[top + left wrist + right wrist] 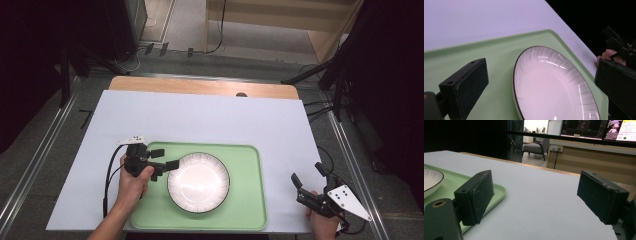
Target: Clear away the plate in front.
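A white plate (198, 182) with a dark rim and fine ribbed lines lies flat on a green tray (245, 200) at the front middle of the table. My left gripper (165, 158) hovers at the plate's upper left edge, open, its jaws wide apart and pressing on nothing. The left gripper view looks between those jaws at the plate (549, 87) on the tray (499, 57), with my left gripper (544, 85) clear of both. My right gripper (307, 175) is open and empty at the table's front right edge. In the right gripper view my right gripper (541, 195) faces bare table, with the tray (496, 190) and plate (430, 178) at the left.
A white sheet (200, 120) covers the table, and a wooden strip (200, 87) shows at its far edge. Dark stands (345, 65) and cables (320, 110) flank the table on the floor. A black cable (107, 180) trails from the left gripper across the sheet.
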Demonstrator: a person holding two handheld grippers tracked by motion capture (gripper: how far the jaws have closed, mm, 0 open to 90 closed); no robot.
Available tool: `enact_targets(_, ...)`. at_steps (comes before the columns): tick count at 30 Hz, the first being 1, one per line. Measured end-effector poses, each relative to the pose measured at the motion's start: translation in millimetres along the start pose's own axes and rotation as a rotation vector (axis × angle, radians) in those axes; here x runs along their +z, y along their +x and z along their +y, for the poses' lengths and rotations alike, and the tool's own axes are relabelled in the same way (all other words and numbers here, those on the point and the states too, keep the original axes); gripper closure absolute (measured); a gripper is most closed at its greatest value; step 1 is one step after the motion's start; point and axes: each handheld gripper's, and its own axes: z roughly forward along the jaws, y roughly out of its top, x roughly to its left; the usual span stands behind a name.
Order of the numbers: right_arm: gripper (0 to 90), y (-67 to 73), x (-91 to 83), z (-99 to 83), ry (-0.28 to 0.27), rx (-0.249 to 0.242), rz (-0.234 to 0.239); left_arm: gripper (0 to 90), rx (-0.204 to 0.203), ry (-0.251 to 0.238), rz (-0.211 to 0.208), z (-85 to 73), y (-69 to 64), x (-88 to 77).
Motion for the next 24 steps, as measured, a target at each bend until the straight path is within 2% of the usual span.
enact_targets(2,14.5,0.0,0.0,0.0,0.000,0.000,-0.001,0.0,0.027,-0.038,0.026,0.5,-2.5,-6.2)
enact_targets(5,14.5,0.2,0.1,0.0,-0.001,-0.001,-0.003,0.0,0.053,-0.076,0.042,0.7,-4.0,-14.4)
enact_targets(9,14.4,0.2,0.3,0.0,-0.001,-0.004,-0.003,0.0,0.079,-0.114,0.053,-1.0,-3.5,-25.2)
enact_targets(11,14.4,0.3,0.3,0.0,0.000,-0.004,-0.003,0.0,0.087,-0.155,0.079,-3.1,-3.2,-31.6)
enact_targets(13,14.5,0.4,0.4,0.1,0.001,-0.005,-0.004,0.0,0.098,-0.177,0.077,-4.8,-1.9,-37.3)
enact_targets(19,14.5,0.6,0.6,0.1,0.003,-0.005,-0.003,0.4,0.135,-0.220,0.107,-10.4,-0.6,-52.4)
enact_targets(24,14.4,0.6,0.6,0.1,0.003,-0.005,-0.003,0.6,0.148,-0.243,0.132,-13.9,1.5,-63.0)
